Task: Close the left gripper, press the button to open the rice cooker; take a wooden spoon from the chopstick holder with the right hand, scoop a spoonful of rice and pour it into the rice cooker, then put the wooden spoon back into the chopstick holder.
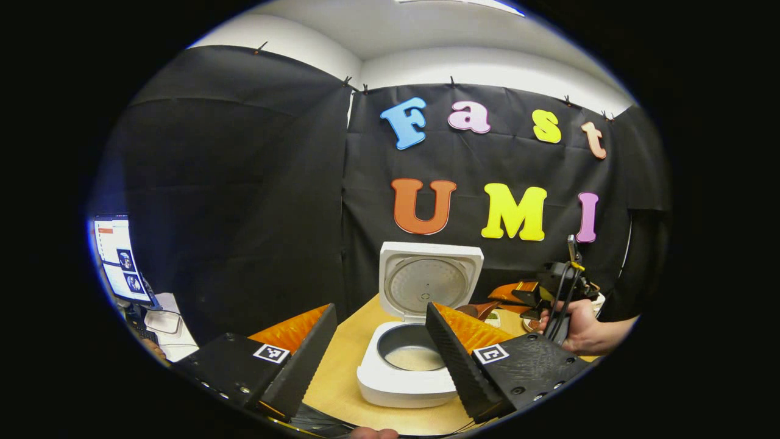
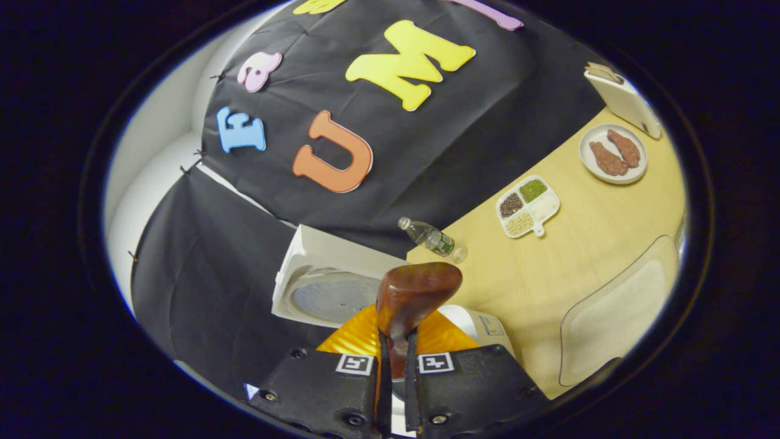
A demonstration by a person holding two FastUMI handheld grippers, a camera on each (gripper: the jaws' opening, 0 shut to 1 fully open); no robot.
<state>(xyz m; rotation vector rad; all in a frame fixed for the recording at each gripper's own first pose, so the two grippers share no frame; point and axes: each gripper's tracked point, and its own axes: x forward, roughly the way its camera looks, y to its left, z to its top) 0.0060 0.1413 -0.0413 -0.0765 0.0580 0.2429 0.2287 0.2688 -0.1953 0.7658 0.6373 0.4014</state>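
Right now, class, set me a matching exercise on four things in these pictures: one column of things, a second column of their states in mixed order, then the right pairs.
Things
1. rice cooker
2. wooden spoon
3. left gripper
4. water bottle

States
A. lying on its side on the table
B. fingers spread apart, holding nothing
C. lid raised, some rice in the pot
D. handle clamped between the right gripper's fingers

Pairs: 1-C, 2-D, 3-B, 4-A
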